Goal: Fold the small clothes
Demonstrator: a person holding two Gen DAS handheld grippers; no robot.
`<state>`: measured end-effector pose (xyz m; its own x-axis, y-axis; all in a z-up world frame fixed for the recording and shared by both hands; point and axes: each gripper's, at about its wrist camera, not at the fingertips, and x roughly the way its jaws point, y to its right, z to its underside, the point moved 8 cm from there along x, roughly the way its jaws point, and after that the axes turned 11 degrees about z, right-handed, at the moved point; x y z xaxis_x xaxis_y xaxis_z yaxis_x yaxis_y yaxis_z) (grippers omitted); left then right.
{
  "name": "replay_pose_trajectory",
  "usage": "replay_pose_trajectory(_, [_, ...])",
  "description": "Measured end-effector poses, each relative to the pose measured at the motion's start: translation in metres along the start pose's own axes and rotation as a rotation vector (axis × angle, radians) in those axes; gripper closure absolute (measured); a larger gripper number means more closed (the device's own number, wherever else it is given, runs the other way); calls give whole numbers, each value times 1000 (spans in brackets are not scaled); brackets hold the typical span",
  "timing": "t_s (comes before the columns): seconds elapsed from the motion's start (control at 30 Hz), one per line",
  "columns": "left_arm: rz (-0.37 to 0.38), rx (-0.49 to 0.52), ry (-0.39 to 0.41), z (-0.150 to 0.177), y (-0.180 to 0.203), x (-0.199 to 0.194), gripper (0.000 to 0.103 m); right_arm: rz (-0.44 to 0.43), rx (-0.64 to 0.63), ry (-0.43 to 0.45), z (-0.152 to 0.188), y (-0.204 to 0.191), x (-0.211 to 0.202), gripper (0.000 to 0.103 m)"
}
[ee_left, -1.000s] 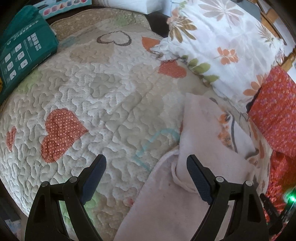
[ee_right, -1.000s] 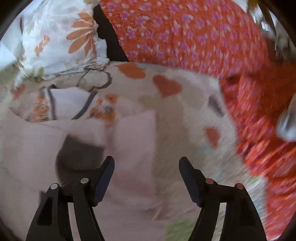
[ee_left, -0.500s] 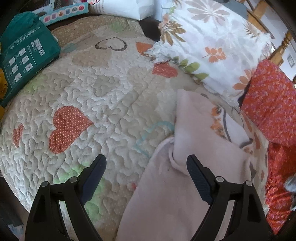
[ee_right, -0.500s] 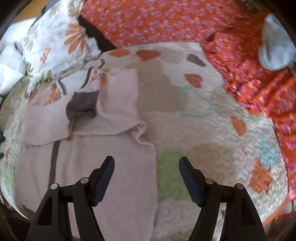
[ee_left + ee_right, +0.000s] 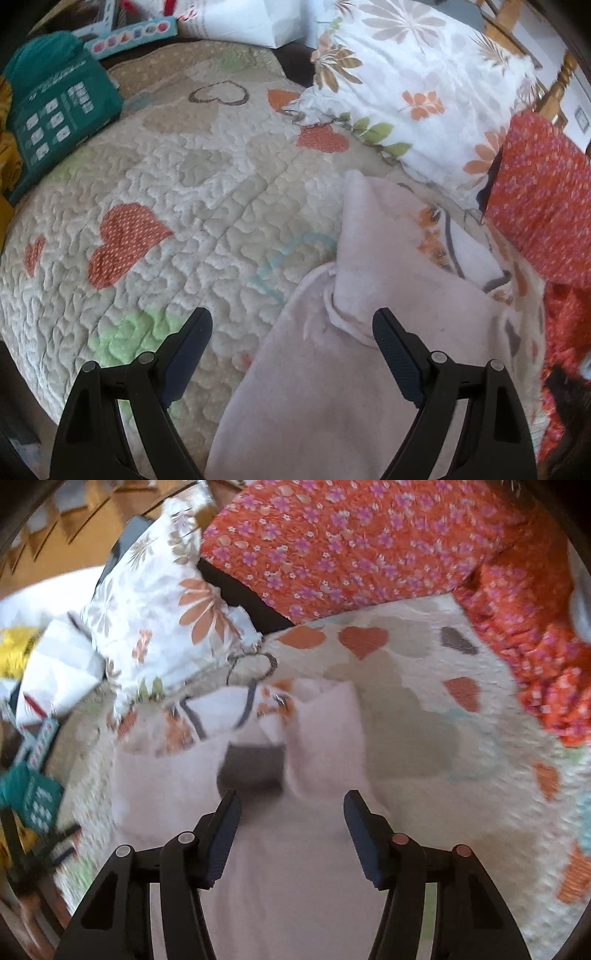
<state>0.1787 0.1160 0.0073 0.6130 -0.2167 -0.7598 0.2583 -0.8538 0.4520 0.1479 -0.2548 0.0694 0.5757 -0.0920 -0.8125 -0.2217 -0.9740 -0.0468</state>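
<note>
Folding the pale pink garment (image 5: 373,373) is the job, and it lies flat on the quilted bedspread (image 5: 177,192), its sleeves already turned in across the body, near the floral pillow (image 5: 413,88) and the red flowered cushion (image 5: 362,542).

Our left hand-held gripper (image 5: 291,332) hovers with its jaws wide apart over the garment's left edge, gripping nothing. Our right hand-held gripper (image 5: 291,816) sits above the middle of the body, just below the dark grey patch (image 5: 253,766); its jaws have just been closing, yet they stand apart with only flat cloth beneath them and no fold pinched.

We judge the next step to be taking up one end of the garment to fold it over. To do that well, we should bring both grippers to matching points on the same edge, pinch both cloth layers so the tucked sleeves do not slide out, lift evenly, and lay the edge down square before smoothing.
</note>
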Motion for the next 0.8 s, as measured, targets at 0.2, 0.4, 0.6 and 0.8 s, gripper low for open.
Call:
replay_pose_trajectory(0.2, [-3, 78, 102, -15, 16, 12, 15, -141, 82, -33, -21, -2, 46, 40])
replay_pose_trajectory(0.4, [73, 21, 40, -9, 25, 22, 15, -185, 14, -125, -6, -26, 79, 40])
replay_pose_trajectory(0.6, [84, -14, -40, 10, 22, 34, 15, -72, -91, -82, 3, -41, 86, 54])
replay_pose_trajectory(0.8, [91, -56, -71, 19, 12, 35, 15, -302, 29, -102, 1, -43, 59, 54])
